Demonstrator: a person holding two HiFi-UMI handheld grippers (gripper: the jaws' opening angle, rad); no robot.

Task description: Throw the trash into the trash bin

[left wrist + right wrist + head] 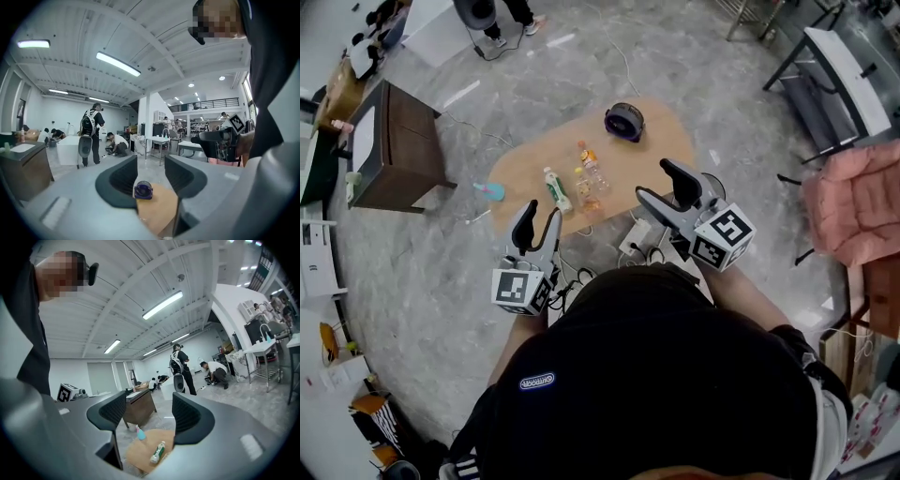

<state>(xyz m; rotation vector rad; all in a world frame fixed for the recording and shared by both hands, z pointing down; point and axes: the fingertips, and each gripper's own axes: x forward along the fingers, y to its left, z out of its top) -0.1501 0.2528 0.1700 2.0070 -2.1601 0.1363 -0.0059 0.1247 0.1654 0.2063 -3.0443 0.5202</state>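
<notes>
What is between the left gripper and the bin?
Three bottles lying on the tan board, seen in the head view. The left gripper is open; its view shows just the bin ahead.

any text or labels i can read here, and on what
No text reads clearly.
Oval patch on the person's black top: lettering too blurred to read.
Labels on the bottles on the wooden table: too small to read.
Cubes on the left tongs and right tongs: square marker patterns, no words.
</notes>
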